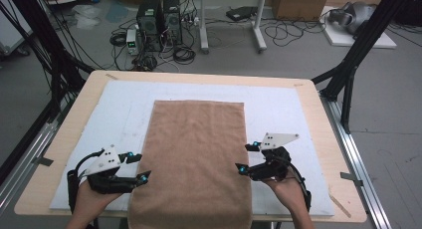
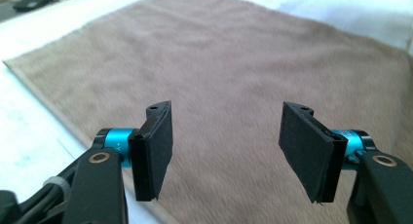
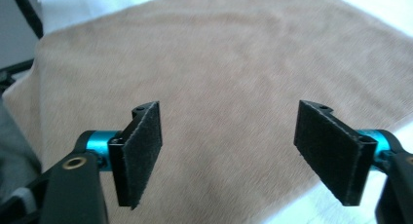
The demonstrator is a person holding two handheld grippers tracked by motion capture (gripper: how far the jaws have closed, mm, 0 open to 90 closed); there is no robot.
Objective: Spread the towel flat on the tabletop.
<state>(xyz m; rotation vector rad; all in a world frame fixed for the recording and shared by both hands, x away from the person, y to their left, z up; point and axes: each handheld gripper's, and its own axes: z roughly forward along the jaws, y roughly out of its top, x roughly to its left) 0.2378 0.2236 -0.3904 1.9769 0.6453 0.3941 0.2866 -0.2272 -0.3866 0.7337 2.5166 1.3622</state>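
The brown towel [image 1: 196,159] lies flat on the white mat [image 1: 278,109], its near end cut off below the table edge. The left gripper [image 1: 141,168] and right gripper [image 1: 245,158] flank it, jaws apart, gripping nothing.

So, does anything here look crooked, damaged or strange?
Only one small thing: the brown towel lies flat, but its near end hangs over the table edge. Both grippers, left and right, are open, holding nothing.
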